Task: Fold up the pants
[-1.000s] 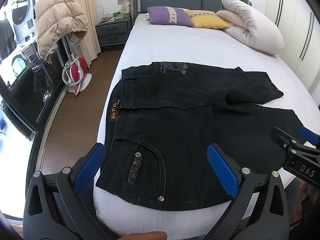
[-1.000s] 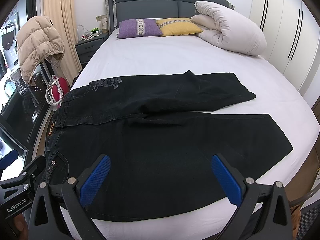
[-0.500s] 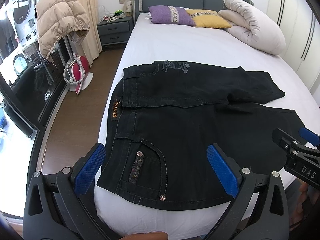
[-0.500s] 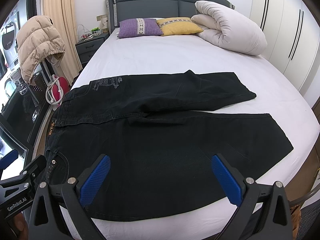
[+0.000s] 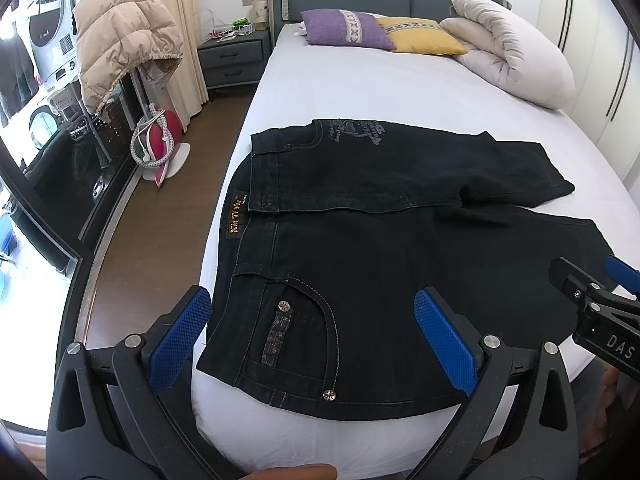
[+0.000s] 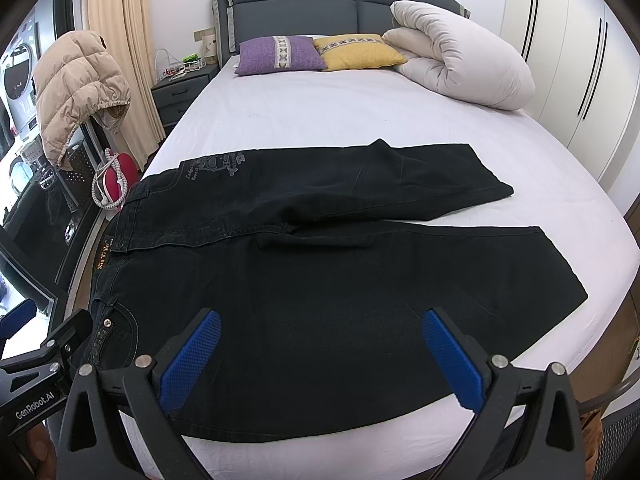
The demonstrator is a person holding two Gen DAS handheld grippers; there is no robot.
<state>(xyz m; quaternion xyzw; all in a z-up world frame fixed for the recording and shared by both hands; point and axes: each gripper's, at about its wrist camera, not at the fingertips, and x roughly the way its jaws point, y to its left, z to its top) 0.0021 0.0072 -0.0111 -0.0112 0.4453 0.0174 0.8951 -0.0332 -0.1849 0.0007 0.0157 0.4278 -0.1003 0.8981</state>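
Note:
Black jeans [image 5: 380,248] lie spread flat on the white bed [image 5: 360,92], waistband to the left, both legs running right; they also show in the right wrist view [image 6: 320,264]. My left gripper [image 5: 312,332] is open and empty, hovering above the near waist pocket. My right gripper [image 6: 320,352] is open and empty above the near leg. The right gripper shows at the right edge of the left wrist view [image 5: 596,308], and the left gripper at the lower left of the right wrist view [image 6: 44,360].
Purple pillow [image 6: 280,56], yellow pillow [image 6: 356,52] and a rolled white duvet [image 6: 460,72] lie at the bed's head. A nightstand [image 5: 234,60], a beige jacket [image 5: 120,52] and a red iron [image 5: 160,144] stand left of the bed. Wardrobe doors [image 6: 560,72] stand at the right.
The left wrist view has shifted slightly, with the jeans a little lower in the frame. Both grippers stay open and the jeans have not moved.

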